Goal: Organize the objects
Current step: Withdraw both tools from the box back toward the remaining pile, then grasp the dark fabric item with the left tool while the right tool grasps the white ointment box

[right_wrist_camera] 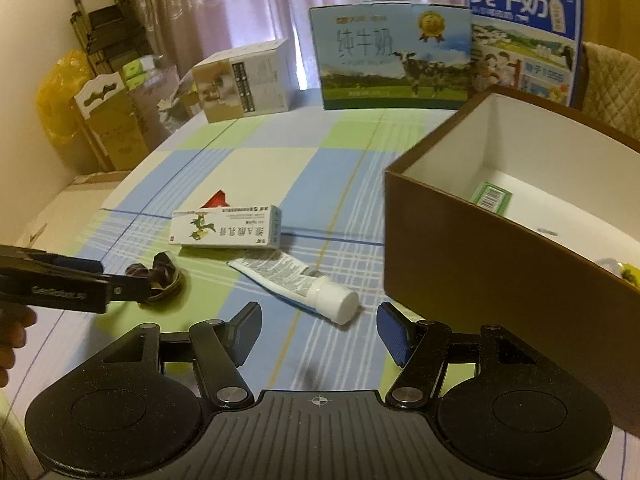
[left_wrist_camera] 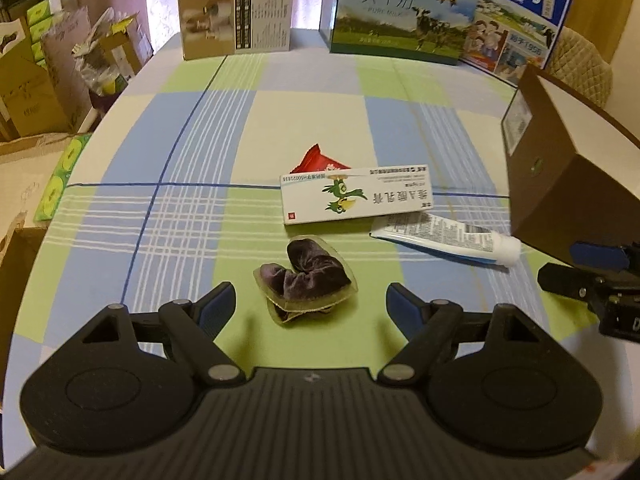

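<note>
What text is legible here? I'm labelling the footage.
"纯牛奶" and "PURE MILK": green milk carton.
"纯牛奶": blue milk carton.
"维A酸乳膏", upside down: white ointment box.
Tube, tan box panel, barcodes: too small to read.

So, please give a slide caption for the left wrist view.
Open left gripper facing a purple scrunchie on the checked tablecloth.

- Green milk carton (left_wrist_camera: pixel 400 12): "纯牛奶" and "PURE MILK", with a gold medal seal.
- Blue milk carton (right_wrist_camera: pixel 524 36), right of the green one: "纯牛奶" in large white characters, and "1956" lower down.
- Ointment box (left_wrist_camera: pixel 354 194), in front of the green carton: "H50021816" on its edge; other print too small.
</note>
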`<control>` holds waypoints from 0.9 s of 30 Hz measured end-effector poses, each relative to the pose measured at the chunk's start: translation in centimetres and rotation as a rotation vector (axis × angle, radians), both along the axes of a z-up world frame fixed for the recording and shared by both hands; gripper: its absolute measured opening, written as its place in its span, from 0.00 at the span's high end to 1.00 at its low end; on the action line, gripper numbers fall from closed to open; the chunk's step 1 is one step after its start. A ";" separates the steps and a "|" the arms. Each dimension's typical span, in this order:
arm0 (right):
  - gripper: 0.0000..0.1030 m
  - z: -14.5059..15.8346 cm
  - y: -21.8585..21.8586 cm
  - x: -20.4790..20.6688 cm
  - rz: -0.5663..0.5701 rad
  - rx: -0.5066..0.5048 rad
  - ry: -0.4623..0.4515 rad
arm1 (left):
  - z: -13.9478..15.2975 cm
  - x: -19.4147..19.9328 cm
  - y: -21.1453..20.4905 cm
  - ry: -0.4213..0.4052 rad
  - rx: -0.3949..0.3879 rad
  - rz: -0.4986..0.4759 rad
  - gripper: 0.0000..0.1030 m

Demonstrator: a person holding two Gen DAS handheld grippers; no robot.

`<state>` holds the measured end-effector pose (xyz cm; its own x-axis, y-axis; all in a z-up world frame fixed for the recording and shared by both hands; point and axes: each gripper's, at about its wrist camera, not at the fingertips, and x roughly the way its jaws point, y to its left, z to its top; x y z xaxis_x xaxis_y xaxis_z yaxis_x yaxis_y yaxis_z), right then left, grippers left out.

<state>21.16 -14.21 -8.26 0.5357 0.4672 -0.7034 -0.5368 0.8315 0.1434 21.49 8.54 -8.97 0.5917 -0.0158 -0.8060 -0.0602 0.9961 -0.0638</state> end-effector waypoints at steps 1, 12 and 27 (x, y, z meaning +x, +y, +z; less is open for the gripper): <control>0.41 -0.2 0.3 0.2 0.008 -0.007 -0.005 | -0.2 0.3 0.0 0.001 0.003 0.007 0.23; 0.41 -1.5 2.0 1.5 0.056 -0.022 -0.021 | -2.7 2.3 0.0 0.024 0.031 0.051 0.31; 0.41 -1.8 1.9 1.4 0.060 -0.011 -0.008 | -2.2 2.2 0.0 0.031 0.097 0.016 0.76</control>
<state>22.51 -12.30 -10.04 0.5128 0.4912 -0.7041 -0.5869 0.7992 0.1301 23.65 8.49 -11.19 0.5663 0.0725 -0.8210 -0.0763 0.9965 0.0353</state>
